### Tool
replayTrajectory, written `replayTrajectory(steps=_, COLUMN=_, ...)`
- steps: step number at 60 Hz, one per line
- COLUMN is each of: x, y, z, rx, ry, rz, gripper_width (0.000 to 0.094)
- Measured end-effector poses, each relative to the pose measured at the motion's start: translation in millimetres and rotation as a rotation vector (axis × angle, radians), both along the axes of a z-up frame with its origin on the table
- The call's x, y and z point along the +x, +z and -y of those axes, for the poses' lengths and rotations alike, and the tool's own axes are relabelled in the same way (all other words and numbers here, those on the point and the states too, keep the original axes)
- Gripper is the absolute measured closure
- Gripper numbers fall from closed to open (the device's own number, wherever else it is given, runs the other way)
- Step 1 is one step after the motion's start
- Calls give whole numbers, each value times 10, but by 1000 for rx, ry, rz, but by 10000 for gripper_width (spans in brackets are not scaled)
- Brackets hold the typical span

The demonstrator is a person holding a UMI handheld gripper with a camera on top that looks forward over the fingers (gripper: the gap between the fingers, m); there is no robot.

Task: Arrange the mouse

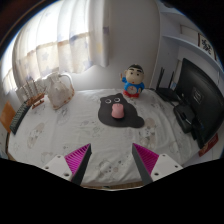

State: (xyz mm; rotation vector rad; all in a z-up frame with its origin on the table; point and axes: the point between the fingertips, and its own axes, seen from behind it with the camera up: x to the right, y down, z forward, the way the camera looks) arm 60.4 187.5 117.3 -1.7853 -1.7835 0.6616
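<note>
Well ahead of the hand-held gripper (112, 163), whose fingers stand apart, a pink mouse (118, 114) rests on a dark mat (119, 110).

Mouse (118, 113) on mat (128, 117), doll (133, 80) behind

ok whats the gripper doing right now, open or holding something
gripper: open, holding nothing; the pink mouse sits on its dark mouse pad, well beyond the fingers.

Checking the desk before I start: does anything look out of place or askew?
Mildly odd: a pink mouse sits on a dark, irregularly shaped mouse mat mid-table, far from the monitor. The hand-held gripper hangs open short of it. Nothing spilled or broken.
</note>
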Motion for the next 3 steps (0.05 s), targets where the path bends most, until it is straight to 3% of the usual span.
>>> replayTrajectory(steps=3, x=-7, y=-1, z=16, rx=-5, ry=-3, rz=2, gripper_width=93)
